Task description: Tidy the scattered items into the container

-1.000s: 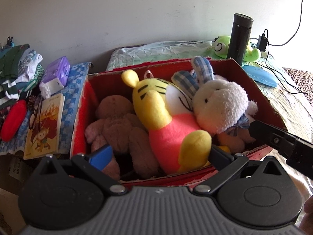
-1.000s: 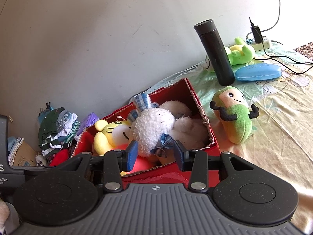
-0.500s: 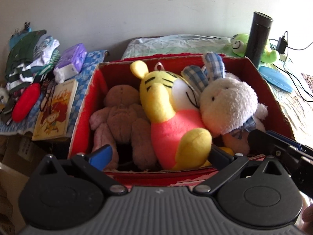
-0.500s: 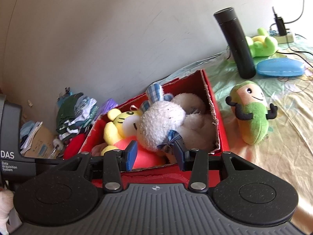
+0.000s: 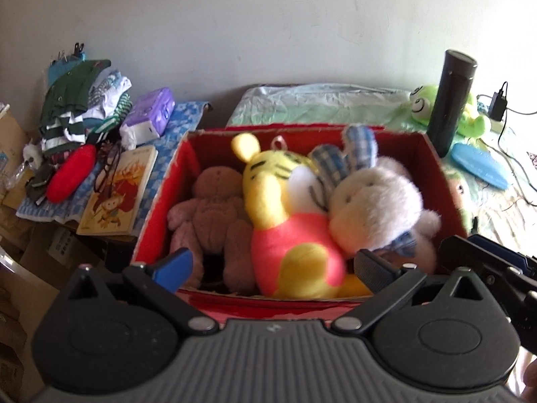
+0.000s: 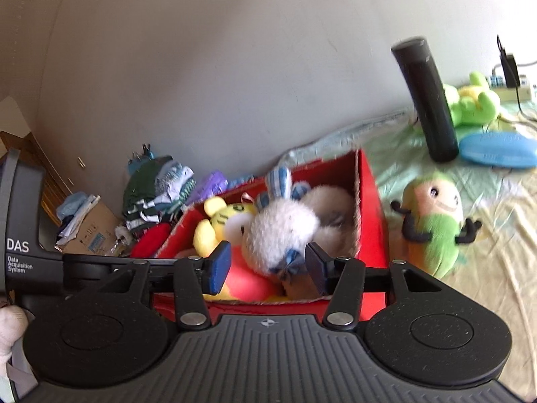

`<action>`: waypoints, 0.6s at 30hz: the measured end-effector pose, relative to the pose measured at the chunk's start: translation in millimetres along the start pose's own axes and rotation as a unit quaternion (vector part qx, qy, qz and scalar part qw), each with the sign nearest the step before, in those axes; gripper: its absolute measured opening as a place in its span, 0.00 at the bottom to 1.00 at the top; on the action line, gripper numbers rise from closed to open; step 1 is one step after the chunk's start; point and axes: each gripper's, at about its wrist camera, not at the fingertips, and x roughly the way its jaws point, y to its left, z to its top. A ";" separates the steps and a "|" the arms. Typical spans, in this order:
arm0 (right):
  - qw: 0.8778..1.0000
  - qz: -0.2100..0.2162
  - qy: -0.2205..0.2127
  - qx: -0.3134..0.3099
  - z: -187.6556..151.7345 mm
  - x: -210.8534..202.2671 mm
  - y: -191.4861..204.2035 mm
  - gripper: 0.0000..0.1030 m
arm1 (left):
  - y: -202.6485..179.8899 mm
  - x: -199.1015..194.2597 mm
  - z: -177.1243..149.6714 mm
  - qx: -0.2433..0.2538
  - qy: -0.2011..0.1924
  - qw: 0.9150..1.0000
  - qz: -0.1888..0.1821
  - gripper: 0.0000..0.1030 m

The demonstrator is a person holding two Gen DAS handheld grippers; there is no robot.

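Observation:
A red cardboard box point(image 5: 157, 201) point(image 6: 369, 201) holds a brown bear plush point(image 5: 211, 208), a yellow tiger plush point(image 5: 285, 221) point(image 6: 218, 225) and a white rabbit plush point(image 5: 372, 201) point(image 6: 282, 231). My left gripper point(image 5: 272, 268) is open and empty at the box's near edge. My right gripper point(image 6: 268, 268) is open and empty, also at the near edge. A green and orange plush point(image 6: 433, 225) stands on the bedsheet right of the box. A green frog plush point(image 5: 423, 107) point(image 6: 473, 104) lies by the wall.
A black flask point(image 5: 449, 100) point(image 6: 426, 100) and a blue case point(image 5: 480, 168) point(image 6: 496, 149) stand behind the box on the right, with cables and a power strip point(image 6: 510, 84). Left of the box lie a book point(image 5: 117, 194), a tissue pack point(image 5: 151, 114), clothes point(image 5: 77, 100) and a red pouch point(image 5: 70, 176).
Both grippers have pulled back and risen a little from the box, staying open. The view of the box has widened.

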 end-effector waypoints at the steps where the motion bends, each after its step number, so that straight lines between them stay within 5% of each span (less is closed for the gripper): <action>1: 1.000 -0.002 -0.003 -0.002 2.0 -3.0 -2.8 0.51 | -4.9 -2.2 0.5 0.002 -0.002 1.000 -0.002 0.99; 18: 0.998 -0.051 0.001 0.032 1.2 -49.4 -63.5 0.51 | -87.6 -22.2 -13.5 0.053 -0.023 0.998 -0.039 0.99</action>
